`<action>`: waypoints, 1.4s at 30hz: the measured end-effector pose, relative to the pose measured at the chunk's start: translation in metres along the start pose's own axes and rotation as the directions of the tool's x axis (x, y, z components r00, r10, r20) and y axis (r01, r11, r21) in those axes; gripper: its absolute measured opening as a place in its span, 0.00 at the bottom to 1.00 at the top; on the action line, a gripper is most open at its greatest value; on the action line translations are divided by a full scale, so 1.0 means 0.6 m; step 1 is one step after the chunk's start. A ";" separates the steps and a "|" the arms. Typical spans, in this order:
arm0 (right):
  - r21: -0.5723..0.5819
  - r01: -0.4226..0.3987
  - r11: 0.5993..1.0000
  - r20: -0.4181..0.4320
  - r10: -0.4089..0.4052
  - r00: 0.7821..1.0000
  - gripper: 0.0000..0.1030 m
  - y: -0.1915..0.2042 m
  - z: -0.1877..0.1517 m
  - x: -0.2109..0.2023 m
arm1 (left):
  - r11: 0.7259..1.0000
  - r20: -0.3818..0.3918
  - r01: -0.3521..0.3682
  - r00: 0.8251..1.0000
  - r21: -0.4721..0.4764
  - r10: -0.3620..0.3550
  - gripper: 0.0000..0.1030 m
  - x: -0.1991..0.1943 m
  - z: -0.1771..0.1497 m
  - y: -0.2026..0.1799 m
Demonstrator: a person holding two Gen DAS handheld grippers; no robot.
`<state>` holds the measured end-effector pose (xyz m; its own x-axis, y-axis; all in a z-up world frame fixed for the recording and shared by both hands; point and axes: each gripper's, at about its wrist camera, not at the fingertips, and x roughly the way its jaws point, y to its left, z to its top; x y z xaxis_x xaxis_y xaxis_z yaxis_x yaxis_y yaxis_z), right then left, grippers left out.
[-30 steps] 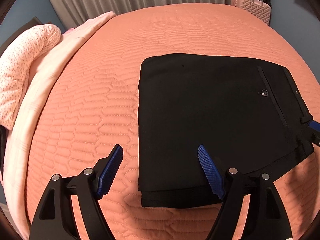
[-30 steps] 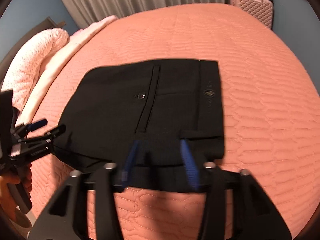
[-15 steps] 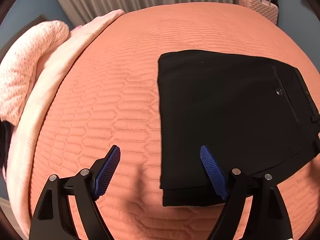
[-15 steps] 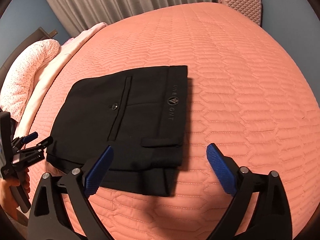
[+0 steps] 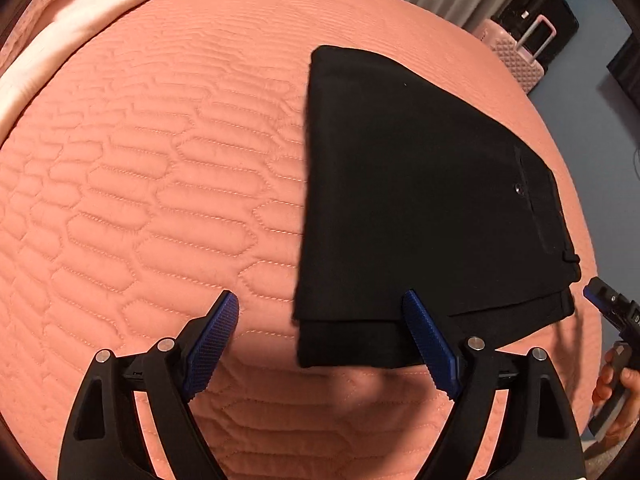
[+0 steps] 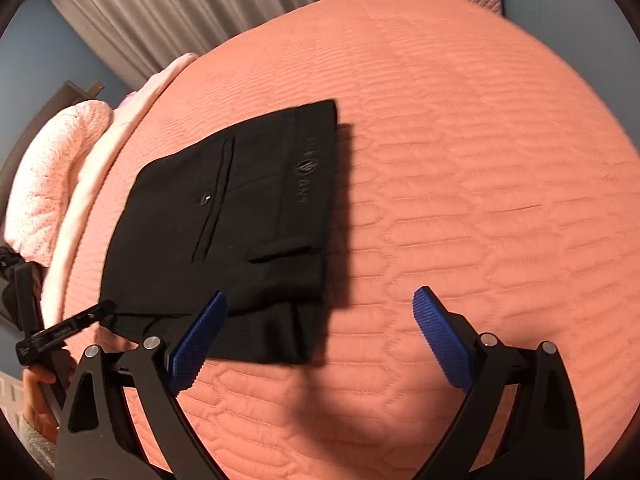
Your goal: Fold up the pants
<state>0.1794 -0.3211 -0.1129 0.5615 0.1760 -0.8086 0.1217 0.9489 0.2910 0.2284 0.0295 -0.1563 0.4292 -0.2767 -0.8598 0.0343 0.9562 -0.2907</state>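
Observation:
Black pants (image 5: 412,200) lie folded into a compact stack on the salmon quilted bed (image 5: 160,168); they also show in the right wrist view (image 6: 232,220), waistband logo and buttoned back pocket facing up. My left gripper (image 5: 320,344) is open and empty, above the bed at the stack's near left corner. My right gripper (image 6: 320,344) is open and empty, above the bed just off the stack's near right corner. Each gripper appears at the edge of the other's view.
A pale pink blanket and a speckled pillow (image 6: 52,168) lie along the bed's left side. A pink suitcase (image 5: 516,56) and a black one (image 5: 540,20) stand past the far edge by grey curtains (image 6: 168,12).
My right gripper let go of the waistband, opened wide and drew back to the right. My left gripper stayed open and shifted left and back, turning rightward. The pants lie still.

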 end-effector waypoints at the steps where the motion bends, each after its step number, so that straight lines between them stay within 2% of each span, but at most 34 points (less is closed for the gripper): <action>1: -0.025 0.010 1.000 0.007 -0.010 1.000 0.90 0.007 -0.001 -0.007 | 0.999 0.008 -0.033 0.999 0.007 0.033 0.80 -0.008 -0.004 0.002; 4: -0.099 0.016 0.995 0.027 -0.014 1.000 0.90 0.040 -0.008 -0.026 | 0.995 0.045 -0.083 0.996 0.060 0.081 0.80 -0.040 -0.028 0.001; 6: -0.126 -0.018 0.992 0.015 0.020 1.000 0.90 0.071 -0.020 -0.027 | 0.989 0.034 -0.110 0.994 0.101 0.107 0.80 -0.054 -0.057 -0.005; 8: -0.208 -0.089 0.974 -0.025 0.085 0.996 0.90 0.140 -0.034 -0.014 | 0.975 0.045 -0.180 0.983 0.128 0.175 0.80 -0.061 -0.079 -0.002; 10: -0.345 -0.097 0.934 -0.040 0.089 0.995 0.90 0.219 -0.051 -0.003 | 0.949 0.069 -0.274 0.961 0.157 0.267 0.80 -0.071 -0.106 -0.003; 11: -0.472 -0.077 0.878 -0.024 0.075 0.997 0.90 0.278 -0.067 0.009 | 0.939 0.071 -0.305 0.952 0.161 0.297 0.80 -0.077 -0.120 0.000; 13: -0.661 -0.016 0.750 0.022 0.040 0.999 0.90 0.368 -0.097 0.030 | 0.937 0.065 -0.322 0.947 0.135 0.316 0.80 -0.088 -0.140 0.012; 14: -0.751 0.014 0.660 0.049 0.033 0.998 0.90 0.416 -0.116 0.045 | 0.940 0.057 -0.321 0.947 0.117 0.316 0.80 -0.094 -0.151 0.022; 16: -0.850 0.076 0.521 0.105 0.025 0.994 0.90 0.478 -0.142 0.070 | 0.940 0.045 -0.327 0.945 0.099 0.324 0.80 -0.105 -0.171 0.039; 17: -0.896 0.135 0.422 0.153 0.008 0.988 0.90 0.509 -0.158 0.089 | 0.937 0.043 -0.338 0.941 0.094 0.335 0.80 -0.111 -0.180 0.049; 19: -0.931 0.207 0.302 0.215 -0.005 0.977 0.90 0.539 -0.175 0.120 | 0.930 0.049 -0.355 0.935 0.092 0.352 0.80 -0.125 -0.196 0.067; 20: -0.936 0.205 0.287 0.211 -0.012 0.977 0.89 0.544 -0.174 0.133 | 0.928 0.053 -0.363 0.932 0.088 0.360 0.80 -0.130 -0.201 0.076; 21: -0.937 0.177 0.300 0.180 -0.017 0.984 0.83 0.545 -0.168 0.143 | 0.927 0.057 -0.365 0.931 0.082 0.361 0.80 -0.137 -0.206 0.086; 22: -0.931 0.103 0.349 0.103 -0.019 0.994 0.67 0.539 -0.150 0.152 | 0.928 0.058 -0.365 0.931 0.074 0.361 0.80 -0.141 -0.209 0.093; 23: -0.886 -0.005 0.463 -0.005 0.003 1.000 0.61 0.527 -0.120 0.157 | 0.930 0.057 -0.364 0.931 0.058 0.360 0.80 -0.145 -0.210 0.104; 24: -0.824 -0.073 0.562 -0.063 0.038 0.997 0.54 0.512 -0.094 0.155 | 0.933 0.059 -0.356 0.934 0.045 0.353 0.80 -0.146 -0.210 0.109; 26: -0.674 -0.175 0.717 -0.121 0.127 0.984 0.51 0.474 -0.052 0.144 | 0.938 0.066 -0.345 0.937 0.018 0.343 0.80 -0.154 -0.214 0.126; 27: -0.594 -0.222 0.773 -0.133 0.178 0.975 0.47 0.454 -0.036 0.137 | 0.941 0.071 -0.338 0.939 0.004 0.337 0.80 -0.157 -0.214 0.135; 28: -0.525 -0.275 0.805 -0.157 0.226 0.961 0.36 0.439 -0.026 0.132 | 0.941 0.074 -0.338 0.938 -0.006 0.338 0.80 -0.159 -0.213 0.140; 29: -0.474 -0.306 0.826 -0.170 0.256 0.952 0.31 0.430 -0.019 0.130 | 0.945 0.074 -0.326 0.942 -0.019 0.327 0.80 -0.161 -0.214 0.147; 32: -0.421 -0.328 0.846 -0.166 0.284 0.944 0.27 0.435 -0.018 0.120 | 0.953 0.075 -0.299 0.950 -0.044 0.302 0.80 -0.163 -0.217 0.156; 35: -0.411 -0.346 0.843 -0.140 0.317 0.938 0.25 0.452 -0.015 0.111 | 0.957 0.082 -0.287 0.953 -0.050 0.291 0.80 -0.161 -0.215 0.149; 37: -0.465 -0.313 0.828 -0.120 0.291 0.949 0.25 0.479 -0.030 0.114 | 0.958 0.083 -0.282 0.955 -0.053 0.285 0.80 -0.161 -0.215 0.150; 39: -0.615 -0.205 0.762 -0.148 0.144 0.978 0.27 0.521 -0.075 0.155 | 0.960 0.085 -0.275 0.956 -0.055 0.279 0.80 -0.161 -0.220 0.139; 40: -0.698 -0.139 0.703 -0.140 0.057 0.988 0.30 0.540 -0.104 0.176 | 0.960 0.084 -0.276 0.956 -0.055 0.280 0.80 -0.160 -0.220 0.136; 41: -0.786 -0.032 0.617 -0.026 0.019 0.999 0.31 0.560 -0.136 0.167 | 0.960 0.083 -0.276 0.957 -0.053 0.280 0.80 -0.160 -0.217 0.133; 42: -0.817 0.022 0.576 0.019 -0.011 1.000 0.31 0.573 -0.151 0.157 | 0.960 0.091 -0.277 0.956 -0.047 0.280 0.80 -0.163 -0.212 0.129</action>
<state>0.2001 0.0452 -0.1354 0.5756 0.1601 -0.8019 -0.5861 0.7646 -0.2681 0.0740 0.1185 -0.1481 0.5019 0.0123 -0.8648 -0.1286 0.9898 -0.0606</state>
